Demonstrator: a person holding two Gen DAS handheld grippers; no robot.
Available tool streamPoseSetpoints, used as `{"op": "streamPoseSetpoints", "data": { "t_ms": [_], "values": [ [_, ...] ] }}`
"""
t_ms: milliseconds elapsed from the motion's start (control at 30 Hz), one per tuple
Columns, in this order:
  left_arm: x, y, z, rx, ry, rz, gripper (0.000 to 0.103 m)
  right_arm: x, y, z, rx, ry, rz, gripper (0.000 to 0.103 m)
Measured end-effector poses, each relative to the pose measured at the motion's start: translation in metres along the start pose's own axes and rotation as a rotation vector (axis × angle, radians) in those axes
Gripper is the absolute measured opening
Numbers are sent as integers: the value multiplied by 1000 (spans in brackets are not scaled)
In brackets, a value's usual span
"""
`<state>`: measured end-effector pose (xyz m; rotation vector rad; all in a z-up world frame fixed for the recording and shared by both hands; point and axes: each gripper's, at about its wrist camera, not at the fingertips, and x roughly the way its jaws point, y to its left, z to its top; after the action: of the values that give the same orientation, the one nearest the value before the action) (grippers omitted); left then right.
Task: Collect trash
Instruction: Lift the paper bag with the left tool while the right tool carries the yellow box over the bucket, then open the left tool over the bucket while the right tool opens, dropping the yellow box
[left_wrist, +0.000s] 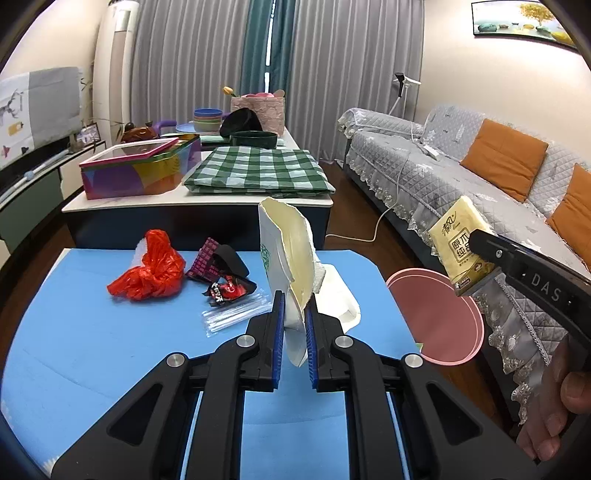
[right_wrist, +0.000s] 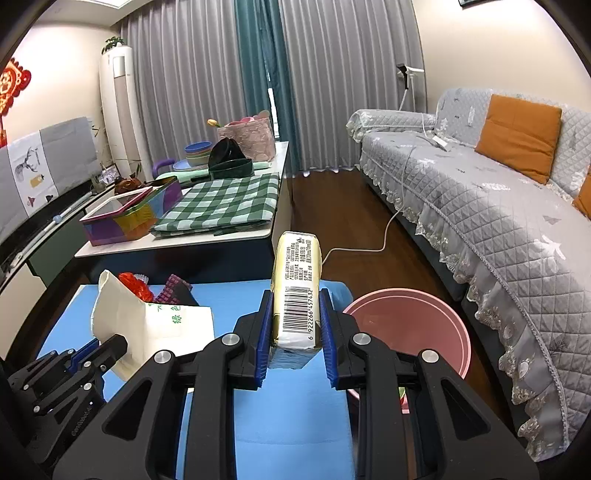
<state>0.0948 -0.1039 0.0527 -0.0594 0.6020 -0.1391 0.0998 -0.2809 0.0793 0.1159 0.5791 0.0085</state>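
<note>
My left gripper (left_wrist: 295, 301) is shut on a torn white container piece (left_wrist: 286, 251) with green print and a cream inside, held upright above the blue mat (left_wrist: 92, 350). My right gripper (right_wrist: 296, 297) is shut on a yellow tissue pack (right_wrist: 295, 266) with its barcode facing me, raised beside the pink bin (right_wrist: 410, 325). In the left wrist view the tissue pack (left_wrist: 460, 240) hangs above the pink bin (left_wrist: 439, 317). On the mat lie a red plastic bag (left_wrist: 149, 269), dark snack wrappers (left_wrist: 221, 264) and a clear plastic sleeve (left_wrist: 236, 314).
A white scrap (left_wrist: 345, 301) lies on the mat behind the held piece. A low table (left_wrist: 184, 201) with a checked cloth and a colourful tin stands beyond the mat. A grey sofa (right_wrist: 480, 206) lines the right side, with a white cable (right_wrist: 373, 243) on the wood floor.
</note>
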Motion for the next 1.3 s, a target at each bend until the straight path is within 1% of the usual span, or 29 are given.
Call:
{"op": "streamPoseSetpoints", "data": {
  "t_ms": [200, 267, 433, 633, 733, 800, 900, 1067, 1200, 1300],
  "values": [
    [4, 5, 3, -26, -22, -43, 11, 4, -2, -4, -9, -3, -27, 24],
    [5, 7, 3, -37, -32, -59, 11, 5, -7, -7, -8, -5, -43, 24],
    [19, 3, 7, -26, -42, -93, 11, 5, -24, -12, 9, -15, -75, 24],
    [37, -13, 2, -5, -31, -149, 11, 1, -54, -18, 34, 1, -170, 24],
    [48, -19, 4, -30, -14, -196, 11, -5, -71, -19, 51, 5, -212, 25],
    [55, -25, 4, -25, -12, -216, 11, -6, -82, -21, 68, 12, -240, 25],
    [69, -29, 2, -45, 9, -245, 11, -4, -94, -23, 84, 19, -269, 25],
    [86, -35, -4, -69, 27, -268, 11, 6, -102, -32, 84, 31, -277, 25],
    [89, -54, -4, -30, 13, -283, 11, 21, -109, -36, 60, 32, -272, 25],
    [87, -71, -3, 15, -2, -280, 11, 36, -124, -36, 97, 33, -253, 25]
  ]
}}
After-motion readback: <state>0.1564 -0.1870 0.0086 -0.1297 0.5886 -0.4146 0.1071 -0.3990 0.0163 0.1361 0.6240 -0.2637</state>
